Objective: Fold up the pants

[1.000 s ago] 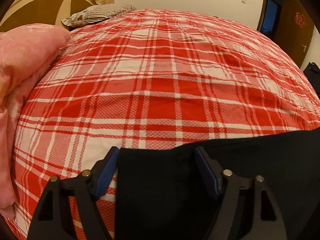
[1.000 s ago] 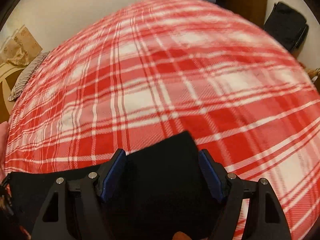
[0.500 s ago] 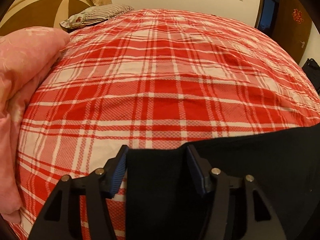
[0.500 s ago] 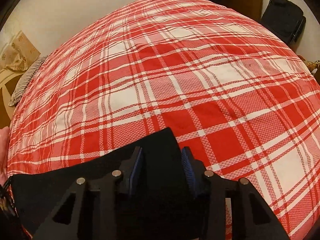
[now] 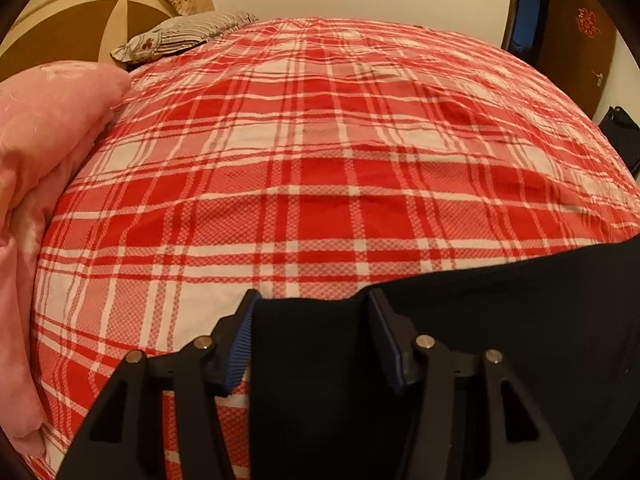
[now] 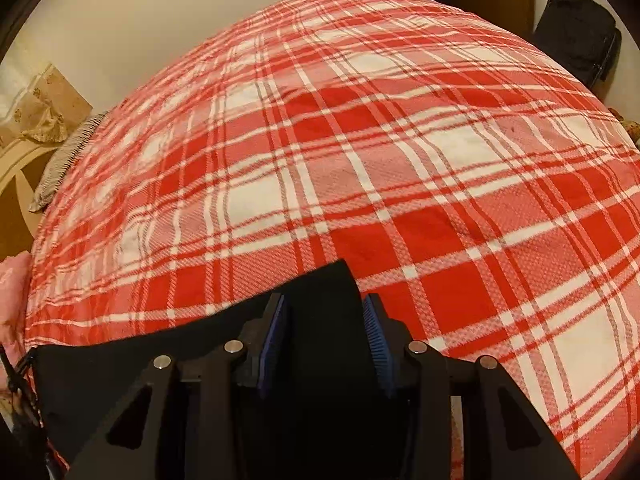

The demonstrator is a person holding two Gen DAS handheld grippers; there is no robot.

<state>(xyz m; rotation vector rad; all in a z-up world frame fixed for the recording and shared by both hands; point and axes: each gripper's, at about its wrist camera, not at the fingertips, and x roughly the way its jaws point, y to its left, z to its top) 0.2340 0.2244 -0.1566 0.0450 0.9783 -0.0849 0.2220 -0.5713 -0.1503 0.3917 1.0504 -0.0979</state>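
Note:
Black pants (image 5: 460, 320) lie on the near part of a red and white plaid bed (image 5: 312, 168). In the left wrist view my left gripper (image 5: 312, 304) has its blue-padded jaws set around the pants' near-left corner, still a hand's width apart. In the right wrist view my right gripper (image 6: 324, 304) has its jaws narrowed around the pants' right corner (image 6: 320, 292), with cloth filling the gap between them. The pants (image 6: 160, 364) stretch leftward from there. Whether either jaw pair presses the cloth is hidden by the black fabric.
A pink quilt (image 5: 44, 184) is bunched along the bed's left side. A striped pillow (image 5: 180, 34) lies by the headboard (image 5: 72, 24). A dark bag (image 6: 576, 32) stands past the bed's far right corner, near a wooden door (image 5: 576, 28).
Both jaw pairs have narrowed around the pants' corners, the right one more. The pants' edges have shifted slightly as the grippers moved forward.

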